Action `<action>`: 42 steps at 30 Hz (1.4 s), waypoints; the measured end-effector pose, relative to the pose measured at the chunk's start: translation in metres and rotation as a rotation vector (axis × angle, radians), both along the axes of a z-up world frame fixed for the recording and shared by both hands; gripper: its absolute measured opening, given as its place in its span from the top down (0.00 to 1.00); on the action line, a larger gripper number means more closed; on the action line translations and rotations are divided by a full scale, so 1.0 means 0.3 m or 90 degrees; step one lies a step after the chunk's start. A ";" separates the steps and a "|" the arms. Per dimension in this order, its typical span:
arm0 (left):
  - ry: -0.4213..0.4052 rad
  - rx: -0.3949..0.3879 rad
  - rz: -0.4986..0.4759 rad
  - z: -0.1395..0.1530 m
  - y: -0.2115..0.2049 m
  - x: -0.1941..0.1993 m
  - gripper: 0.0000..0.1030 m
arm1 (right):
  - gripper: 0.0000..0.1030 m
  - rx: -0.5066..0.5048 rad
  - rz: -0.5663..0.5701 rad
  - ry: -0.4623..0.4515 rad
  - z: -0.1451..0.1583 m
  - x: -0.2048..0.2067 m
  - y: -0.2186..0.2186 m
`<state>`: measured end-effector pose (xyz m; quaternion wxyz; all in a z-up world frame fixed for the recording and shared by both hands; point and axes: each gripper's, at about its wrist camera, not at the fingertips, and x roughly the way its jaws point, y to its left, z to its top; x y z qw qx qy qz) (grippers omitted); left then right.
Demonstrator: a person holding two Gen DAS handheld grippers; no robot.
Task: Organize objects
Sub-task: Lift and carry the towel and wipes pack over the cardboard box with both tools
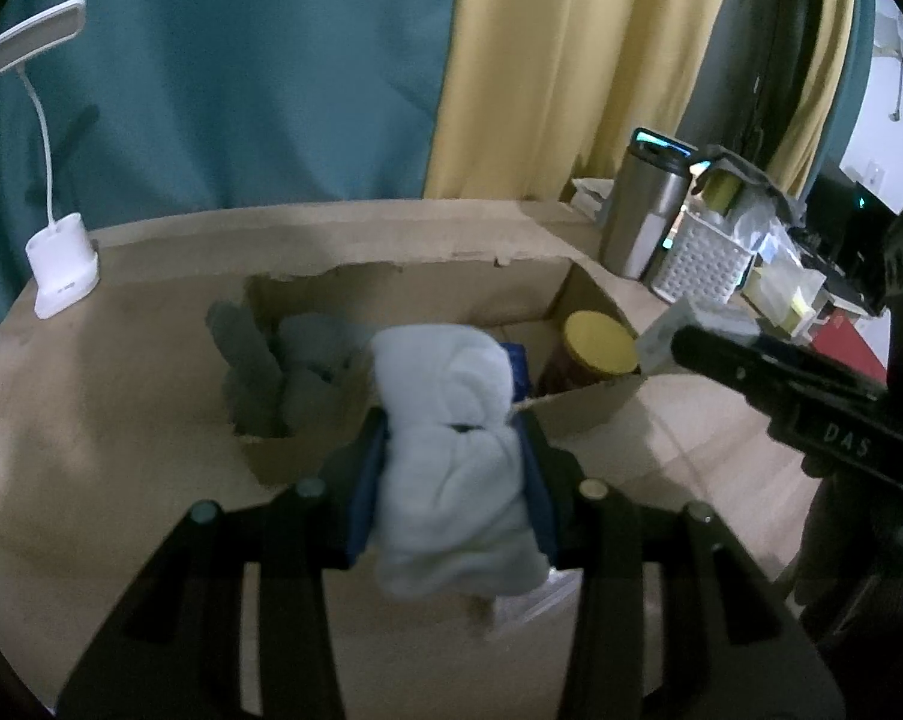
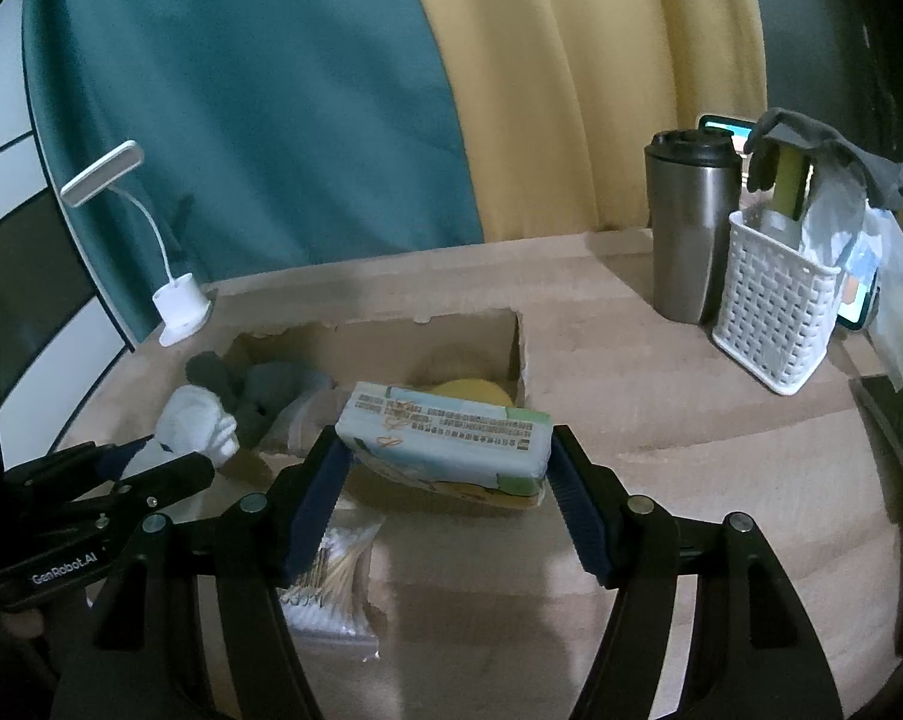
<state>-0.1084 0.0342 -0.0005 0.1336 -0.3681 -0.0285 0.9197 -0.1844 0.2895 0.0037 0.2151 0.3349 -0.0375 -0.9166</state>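
Observation:
My left gripper (image 1: 454, 420) is shut on a rolled pale blue-white cloth (image 1: 451, 456), held above the near edge of an open cardboard box (image 1: 415, 288). The box holds grey socks (image 1: 271, 360) and a yellow-lidded jar (image 1: 598, 342). My right gripper (image 2: 445, 468) is shut on a tissue pack (image 2: 445, 438) with printed text, held above the box's near right side (image 2: 511, 348). The left gripper and its cloth (image 2: 199, 426) show at the left of the right wrist view. The right gripper (image 1: 679, 339) shows at the right of the left wrist view.
A bag of cotton swabs (image 2: 331, 588) lies on the table in front of the box. A white desk lamp (image 2: 178, 306) stands at back left. A steel tumbler (image 2: 691, 234) and a white basket (image 2: 769, 318) stand at back right, with a phone (image 2: 859, 294) behind.

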 end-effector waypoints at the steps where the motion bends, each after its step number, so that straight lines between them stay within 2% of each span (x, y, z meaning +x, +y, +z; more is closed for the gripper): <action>1: 0.000 0.000 0.000 0.002 0.002 -0.006 0.58 | 0.32 -0.001 0.001 0.001 0.001 -0.003 0.000; 42: -0.027 0.005 0.012 -0.034 0.132 -0.199 0.58 | 0.32 -0.030 0.028 0.002 -0.020 -0.159 0.032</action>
